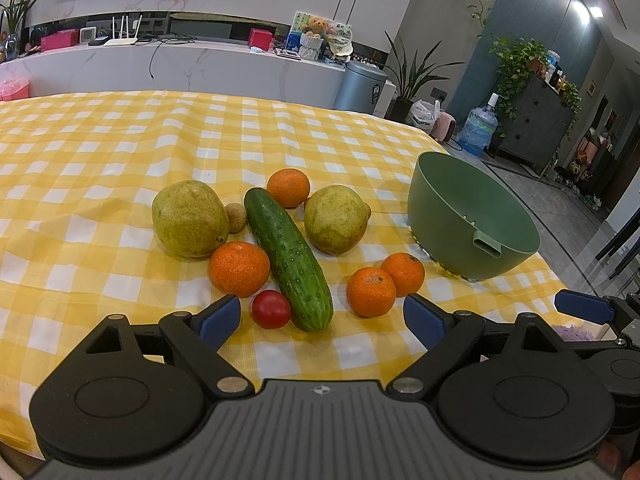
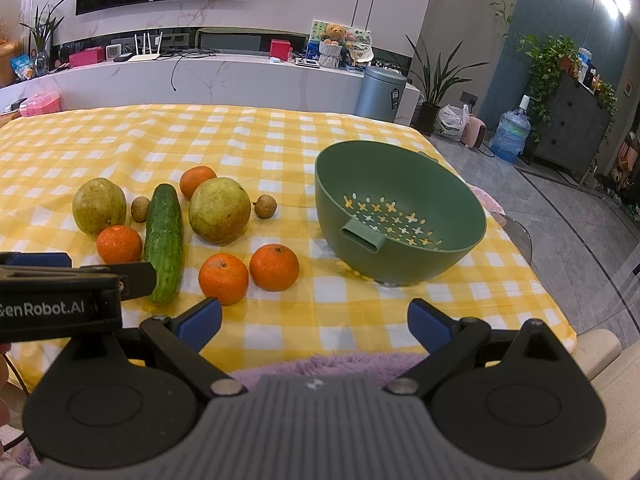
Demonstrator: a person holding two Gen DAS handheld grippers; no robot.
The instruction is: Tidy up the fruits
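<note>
1. On the yellow checked tablecloth (image 1: 120, 152), the fruit is sitting in one loose cluster, with the green strainer bowl (image 2: 400, 216) standing empty just to its right
2. Four tangerines are showing: one behind the cucumber (image 1: 289, 258) at (image 1: 288, 187), one touching its left side at (image 1: 239, 269), and a touching pair at (image 1: 371, 291) and (image 1: 403, 273)
3. Two pears are lying either side of the cucumber, (image 1: 188, 219) and (image 1: 335, 219)
4. Two small brown longans are tucking in beside the pears, (image 2: 140, 209) and (image 2: 265, 206)
5. One red tomato (image 1: 271, 309) is resting against the cucumber's near end
6. The left gripper (image 1: 322, 318) is hovering spread wide, holding nothing, just short of the tomato
7. The right gripper (image 2: 314, 320) is gaping empty too, near the table's edge
</note>
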